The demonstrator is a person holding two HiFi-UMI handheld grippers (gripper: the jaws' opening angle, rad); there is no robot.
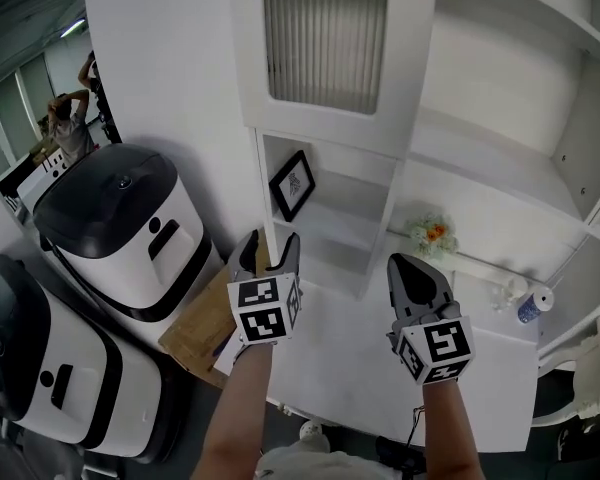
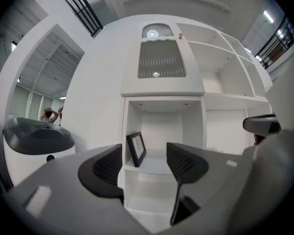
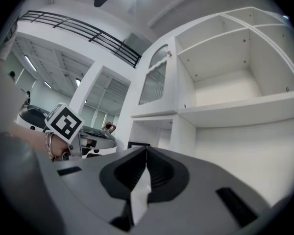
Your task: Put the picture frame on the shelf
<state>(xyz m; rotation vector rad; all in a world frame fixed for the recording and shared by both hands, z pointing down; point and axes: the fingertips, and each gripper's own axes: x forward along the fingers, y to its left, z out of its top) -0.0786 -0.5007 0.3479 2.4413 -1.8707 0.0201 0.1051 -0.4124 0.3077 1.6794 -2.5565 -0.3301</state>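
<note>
Hovering, left gripper (image 2: 144,163) released, right gripper (image 3: 146,153) clenched empty (frame (image 2: 136,148) leaning on shelf (image 2: 157,166)); risking toppling it by nudging.

The picture frame (image 1: 292,183) stands against the left wall of the narrow shelf (image 1: 332,236) compartment; its right side lies open. The wide bay (image 1: 500,178) beside it is open above a flower bunch (image 1: 432,233) and a bottle (image 1: 529,306). Two white machines (image 1: 130,230) crowd the left.
</note>
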